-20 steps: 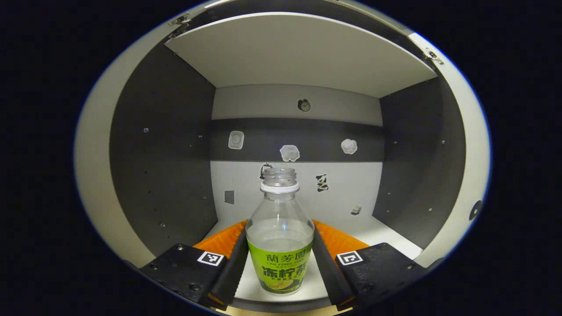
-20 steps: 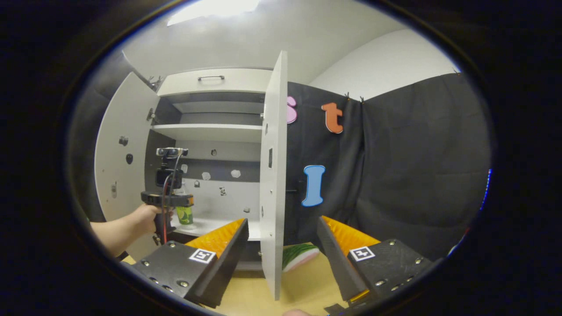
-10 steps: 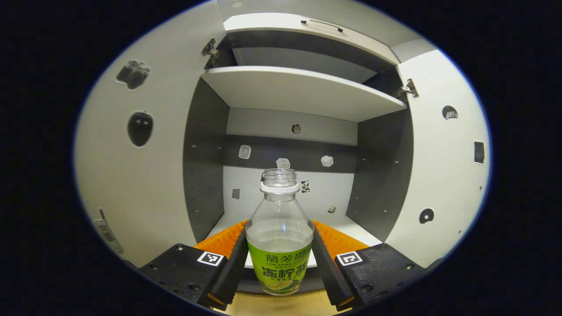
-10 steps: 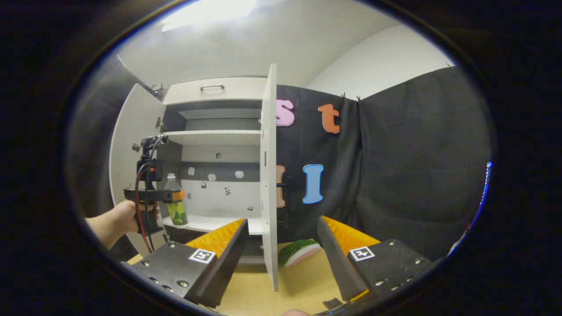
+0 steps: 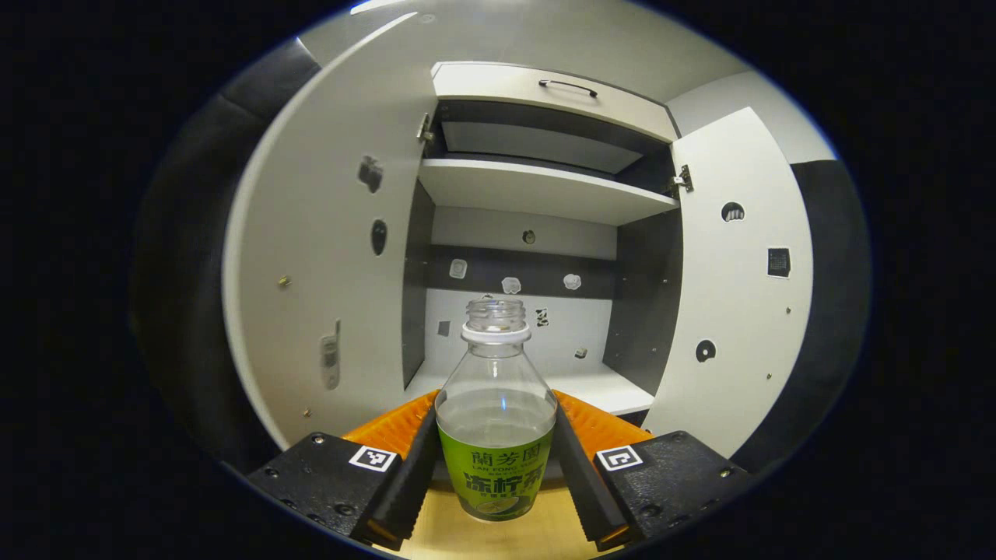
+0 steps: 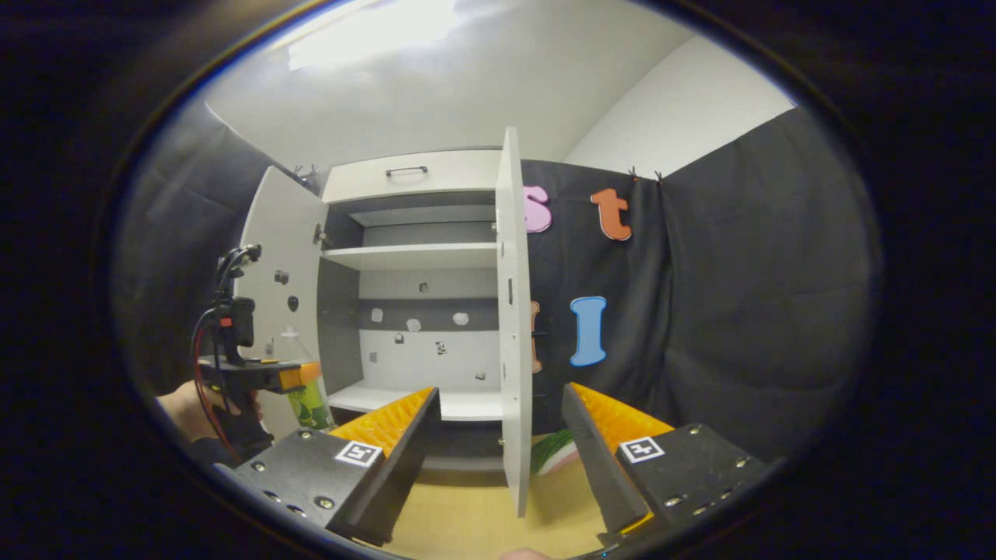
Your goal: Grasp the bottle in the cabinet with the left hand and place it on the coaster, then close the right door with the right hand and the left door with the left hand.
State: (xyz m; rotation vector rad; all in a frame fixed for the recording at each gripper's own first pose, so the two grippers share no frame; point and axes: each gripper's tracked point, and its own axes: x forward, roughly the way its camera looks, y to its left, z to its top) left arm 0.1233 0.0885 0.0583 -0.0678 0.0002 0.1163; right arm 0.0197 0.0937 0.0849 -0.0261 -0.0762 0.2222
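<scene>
In the left gripper view, the left gripper (image 5: 496, 459) clamps both fingers on the uncapped bottle (image 5: 496, 435), held upright in front of the cabinet (image 5: 545, 187); clear liquid fills it to about the label's top. Both doors stand open.

In the right gripper view, the right gripper (image 6: 502, 443) is spread wide, holding nothing, straddling the right door (image 6: 513, 327). The bottle (image 6: 307, 397) hangs left of the cabinet (image 6: 412, 257).

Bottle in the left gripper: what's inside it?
The bottle holds clear liquid up to its shoulder, neck empty, no cap. The green label hides the lower part. The left gripper clamps both sides.
</scene>
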